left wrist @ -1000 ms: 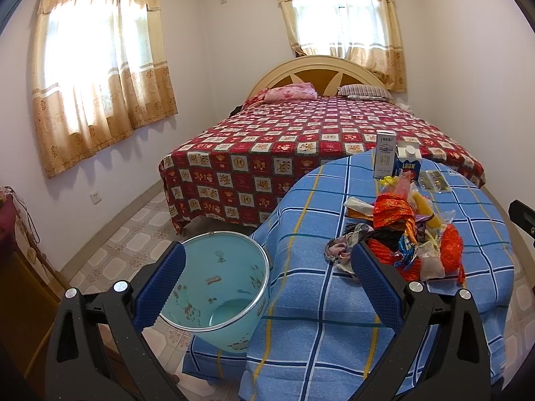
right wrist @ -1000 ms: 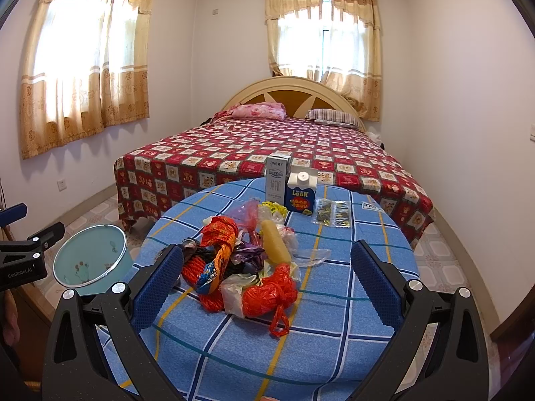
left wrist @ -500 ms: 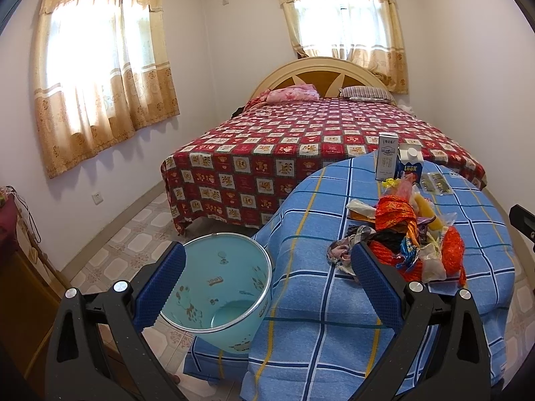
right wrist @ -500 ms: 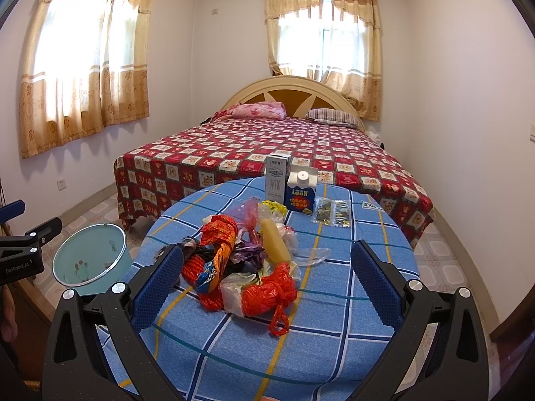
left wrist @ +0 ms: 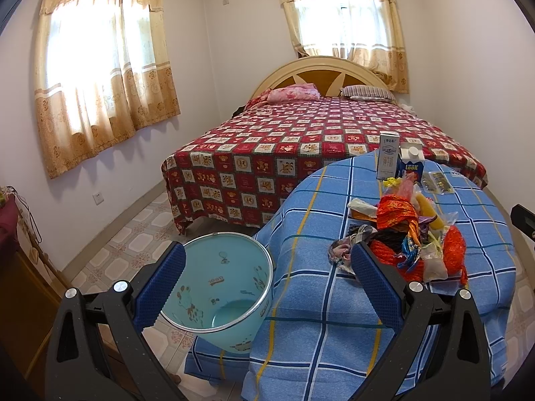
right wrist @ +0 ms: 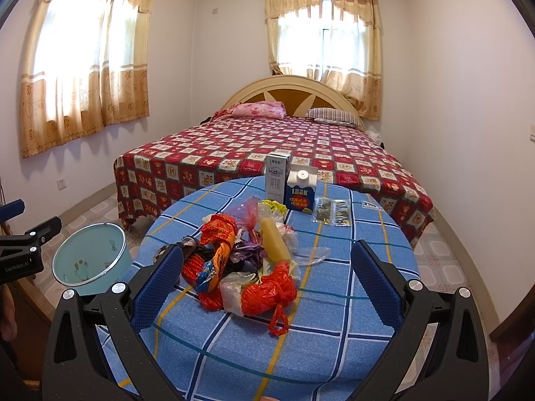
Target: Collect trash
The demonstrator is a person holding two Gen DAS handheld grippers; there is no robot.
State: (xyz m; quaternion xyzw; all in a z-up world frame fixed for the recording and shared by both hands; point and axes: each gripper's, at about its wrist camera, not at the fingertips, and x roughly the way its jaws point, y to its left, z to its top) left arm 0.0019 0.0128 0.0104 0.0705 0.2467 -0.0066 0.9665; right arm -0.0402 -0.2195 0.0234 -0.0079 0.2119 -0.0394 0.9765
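A heap of trash (right wrist: 244, 260) (left wrist: 411, 237), made of orange and clear plastic bags and wrappers, lies on the round table with a blue checked cloth (right wrist: 334, 327) (left wrist: 317, 234). Behind the heap stand a white carton (right wrist: 277, 178) (left wrist: 388, 160) and a blue carton (right wrist: 301, 192) (left wrist: 410, 163), with clear packets (right wrist: 332, 212) beside them. A light blue bin (left wrist: 217, 287) (right wrist: 88, 259) stands on the floor left of the table. My left gripper (left wrist: 265, 275) is open over the bin and table edge. My right gripper (right wrist: 267, 270) is open, framing the heap, holding nothing.
A bed with a red checked cover (right wrist: 267, 147) (left wrist: 301, 140) stands behind the table. Curtained windows (right wrist: 83, 67) are on the left and back walls. Dark wooden furniture (left wrist: 20, 284) sits at the far left. Tiled floor (left wrist: 133, 234) runs between the bed and bin.
The left wrist view has shifted slightly, with the bin and table drifting a little to the right. The right view is almost unchanged. Both grippers stay open.
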